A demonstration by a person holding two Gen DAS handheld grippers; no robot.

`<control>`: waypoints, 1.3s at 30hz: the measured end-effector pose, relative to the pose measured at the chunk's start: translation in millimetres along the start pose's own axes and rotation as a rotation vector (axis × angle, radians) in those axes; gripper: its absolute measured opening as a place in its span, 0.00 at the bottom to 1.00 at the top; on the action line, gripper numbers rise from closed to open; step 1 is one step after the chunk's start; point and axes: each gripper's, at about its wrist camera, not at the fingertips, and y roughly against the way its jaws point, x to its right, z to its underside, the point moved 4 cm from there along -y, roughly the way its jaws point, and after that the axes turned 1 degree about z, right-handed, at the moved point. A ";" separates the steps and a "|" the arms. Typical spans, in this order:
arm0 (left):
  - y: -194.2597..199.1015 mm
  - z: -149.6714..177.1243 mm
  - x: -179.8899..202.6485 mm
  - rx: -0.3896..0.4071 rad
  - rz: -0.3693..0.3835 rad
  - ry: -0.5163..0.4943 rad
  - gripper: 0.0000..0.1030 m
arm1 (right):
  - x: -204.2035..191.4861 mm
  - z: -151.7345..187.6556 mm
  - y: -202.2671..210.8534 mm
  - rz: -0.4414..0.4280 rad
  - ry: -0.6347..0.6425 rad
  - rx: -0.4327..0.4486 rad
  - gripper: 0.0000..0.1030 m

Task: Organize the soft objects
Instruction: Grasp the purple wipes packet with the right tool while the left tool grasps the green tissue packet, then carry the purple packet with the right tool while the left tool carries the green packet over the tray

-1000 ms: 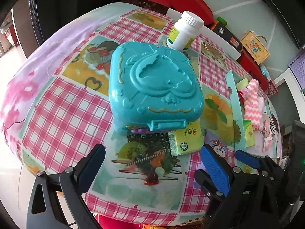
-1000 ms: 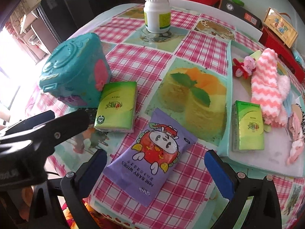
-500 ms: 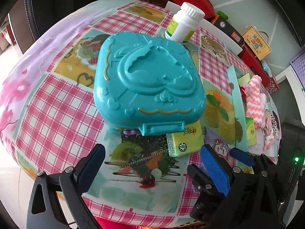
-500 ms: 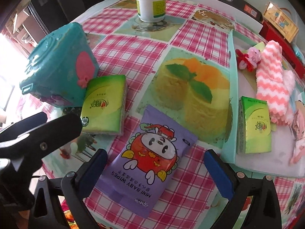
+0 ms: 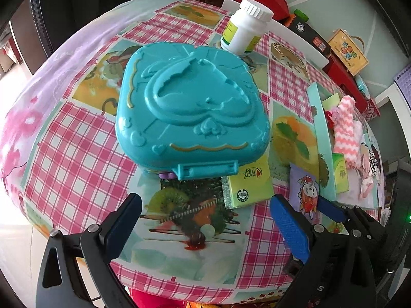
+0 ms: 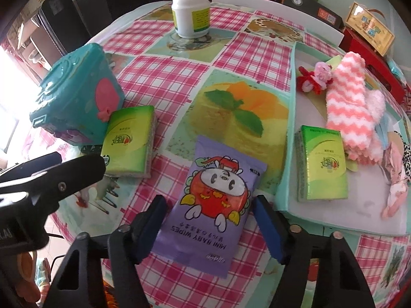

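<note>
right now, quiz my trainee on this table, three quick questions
1. True or false: the wipes pack already lies in the tray.
2. Which stands beside the teal case? A) bottle B) tissue pack C) sock
3. The right gripper has its jaws on either side of the ____.

Key: 1 false, it lies on the cloth beside the tray. 2 B. 3 wipes pack; the jaws have just been closing, and pad contact is not clear.
</note>
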 end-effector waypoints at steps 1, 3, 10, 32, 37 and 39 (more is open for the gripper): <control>0.1 -0.1 -0.1 0.000 -0.002 -0.003 0.97 | -0.5 0.6 2.8 -0.004 -0.006 0.002 0.67; -1.8 -2.1 1.8 -0.002 -0.008 -0.005 0.97 | 3.0 1.2 5.7 -0.012 -0.019 0.008 0.64; -10.9 -6.9 15.3 -0.021 -0.013 0.004 0.97 | 24.5 6.1 8.5 -0.032 -0.043 0.015 0.60; -48.2 -22.3 49.2 -0.026 -0.101 0.019 0.64 | 22.9 14.1 13.6 -0.061 -0.048 0.024 0.60; -48.9 -21.1 56.4 -0.021 -0.067 -0.001 0.49 | 22.8 14.1 13.5 -0.061 -0.049 0.025 0.60; -49.0 -20.6 55.4 -0.020 -0.064 -0.006 0.49 | 22.9 14.2 13.4 -0.062 -0.051 0.025 0.60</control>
